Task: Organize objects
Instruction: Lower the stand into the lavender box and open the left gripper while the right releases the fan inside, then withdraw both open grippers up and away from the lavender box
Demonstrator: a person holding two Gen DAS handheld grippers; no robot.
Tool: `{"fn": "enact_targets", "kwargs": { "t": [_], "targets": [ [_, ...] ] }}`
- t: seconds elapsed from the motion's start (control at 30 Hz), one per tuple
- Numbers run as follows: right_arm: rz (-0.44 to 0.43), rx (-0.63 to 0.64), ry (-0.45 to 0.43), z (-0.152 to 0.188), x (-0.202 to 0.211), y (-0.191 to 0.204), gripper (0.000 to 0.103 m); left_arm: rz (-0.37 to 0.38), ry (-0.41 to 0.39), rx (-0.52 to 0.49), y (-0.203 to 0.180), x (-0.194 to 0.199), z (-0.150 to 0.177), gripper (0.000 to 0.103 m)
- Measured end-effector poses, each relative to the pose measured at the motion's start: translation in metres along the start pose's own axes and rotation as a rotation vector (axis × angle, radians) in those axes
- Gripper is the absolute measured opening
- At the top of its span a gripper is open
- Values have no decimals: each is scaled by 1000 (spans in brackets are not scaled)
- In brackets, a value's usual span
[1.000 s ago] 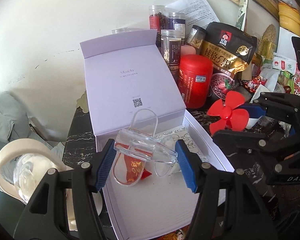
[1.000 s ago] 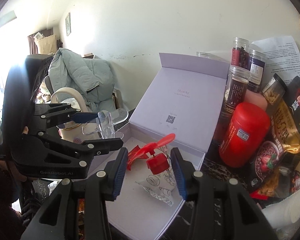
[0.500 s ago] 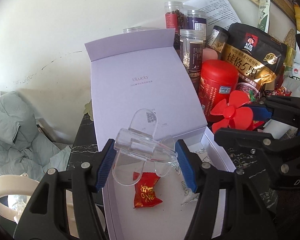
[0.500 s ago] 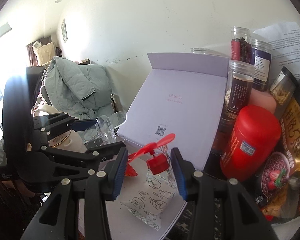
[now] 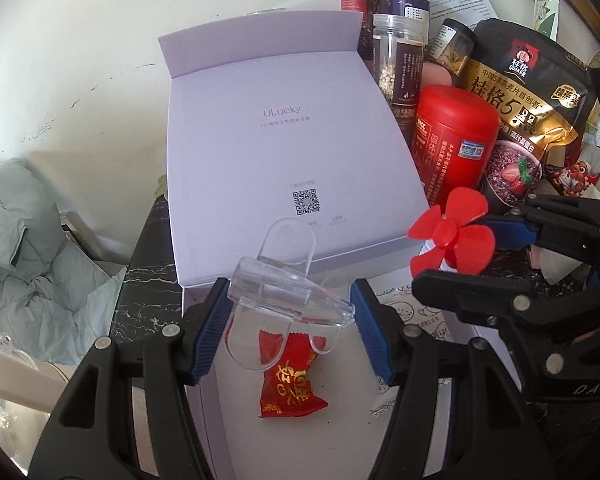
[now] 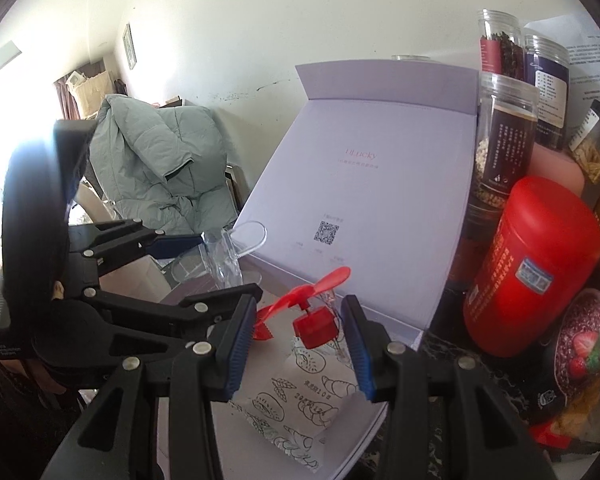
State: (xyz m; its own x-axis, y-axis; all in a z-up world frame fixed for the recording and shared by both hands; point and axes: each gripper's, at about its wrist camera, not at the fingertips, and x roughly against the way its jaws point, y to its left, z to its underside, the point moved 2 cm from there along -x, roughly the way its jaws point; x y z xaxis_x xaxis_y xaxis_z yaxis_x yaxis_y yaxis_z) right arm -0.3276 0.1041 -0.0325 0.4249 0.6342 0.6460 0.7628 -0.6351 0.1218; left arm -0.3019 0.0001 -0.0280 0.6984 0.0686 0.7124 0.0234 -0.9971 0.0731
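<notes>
**Inspector:** Clear hard plastic, item one. The transparent clip (image 5: 288, 292) sits crosswise between the pads of the left gripper (image 5: 290, 326), clamped at its two ends and hanging above the open lavender box (image 5: 284, 152). Directly beneath it, on the box floor, lies a red candy wrapper (image 5: 290, 384).

**Assistant:** And the right side?

**Inspector:** The right gripper (image 6: 298, 334) stands narrow, closed on the small red fan (image 6: 312, 312). The pads meet the fan's square hub and a clear part beside it; the blades stick out free to the left. It hovers over a printed paper sachet (image 6: 300, 396) lying in the same box.

**Assistant:** Handling notes?

**Inspector:** Judged only. The clip looks stiff, smooth and light; I would expect it to slip or twist if the grip were slackened early. Its thick central barrel is the sound place to hold, not the thin rounded tabs, which look liable to crack. The fan appears very light. Its blades look thin and flexible, so the hub is the proper hold.

**Assistant:** Hazards nearby?

**Inspector:** A red canister (image 5: 454, 144) and several jars (image 5: 398, 56) crowd the box's right edge. The two grippers work close together. Both items appear ready to set down inside the box.
</notes>
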Motion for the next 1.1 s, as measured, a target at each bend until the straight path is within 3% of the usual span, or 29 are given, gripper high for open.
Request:
{"fn": "enact_targets", "kwargs": {
  "t": [0.67, 0.87, 1.1],
  "targets": [
    [-29, -29, 94, 11, -32, -5, 45, 20, 100, 48, 10, -29, 8, 60],
    [6, -36, 101, 5, -33, -8, 54, 25, 113, 62, 12, -30, 8, 63],
    [24, -22, 58, 0, -14, -3, 61, 22, 59, 79, 14, -14, 1, 71]
  ]
}}
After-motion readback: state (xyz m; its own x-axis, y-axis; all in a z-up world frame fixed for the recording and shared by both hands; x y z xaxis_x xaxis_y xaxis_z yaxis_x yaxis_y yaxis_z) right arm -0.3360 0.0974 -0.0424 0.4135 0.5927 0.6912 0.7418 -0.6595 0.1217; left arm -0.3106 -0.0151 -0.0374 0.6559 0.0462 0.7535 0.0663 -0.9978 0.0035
